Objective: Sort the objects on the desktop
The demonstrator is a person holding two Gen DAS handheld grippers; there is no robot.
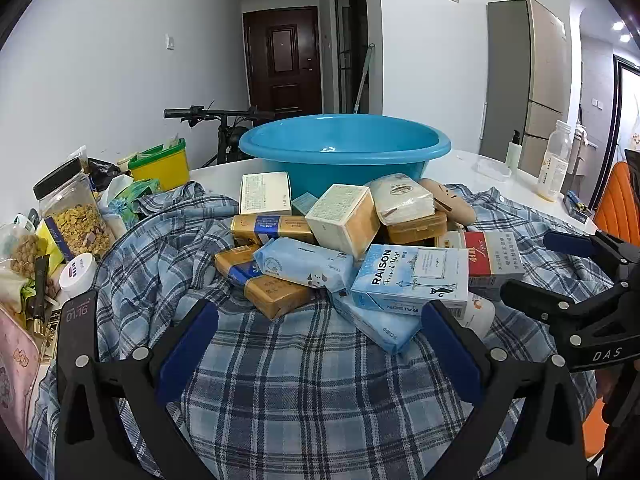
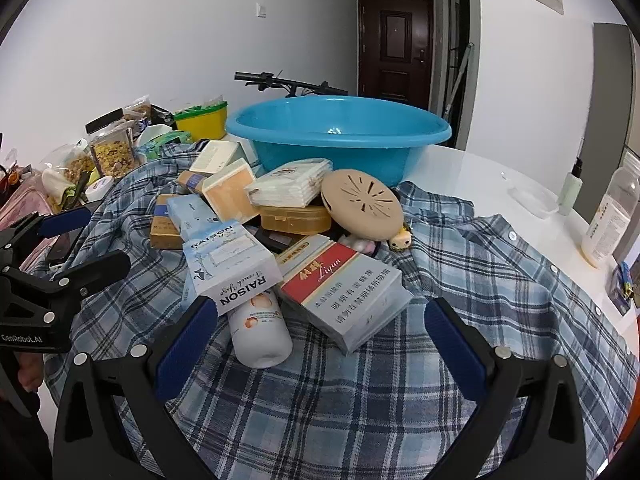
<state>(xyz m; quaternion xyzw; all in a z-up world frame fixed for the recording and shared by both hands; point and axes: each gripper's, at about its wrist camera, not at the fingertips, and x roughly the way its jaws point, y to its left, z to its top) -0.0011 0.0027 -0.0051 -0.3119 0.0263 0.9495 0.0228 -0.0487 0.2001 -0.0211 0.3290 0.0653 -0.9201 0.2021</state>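
A pile of small boxes and packets lies on a blue plaid shirt [image 1: 280, 380] on a white table. It holds a light-blue RAISON box [image 1: 412, 276], a red and grey cigarette carton [image 2: 344, 292], gold boxes [image 1: 272, 228], a blue tissue pack [image 1: 304, 264], a white bottle [image 2: 260, 332] and a beige round case [image 2: 362, 204]. A blue basin [image 1: 344, 148] stands empty behind the pile. My left gripper [image 1: 320, 344] is open just in front of the pile, holding nothing. My right gripper [image 2: 320, 344] is open before the carton and bottle, also empty.
Snack jars [image 1: 76, 216], a yellow tub [image 1: 164, 164], a phone [image 1: 76, 344] and a pink pouch [image 1: 16, 372] crowd the left side. Two bottles [image 2: 612, 216] and a clear lid [image 2: 532, 196] stand at the right. A bicycle [image 1: 224, 120] is behind the table.
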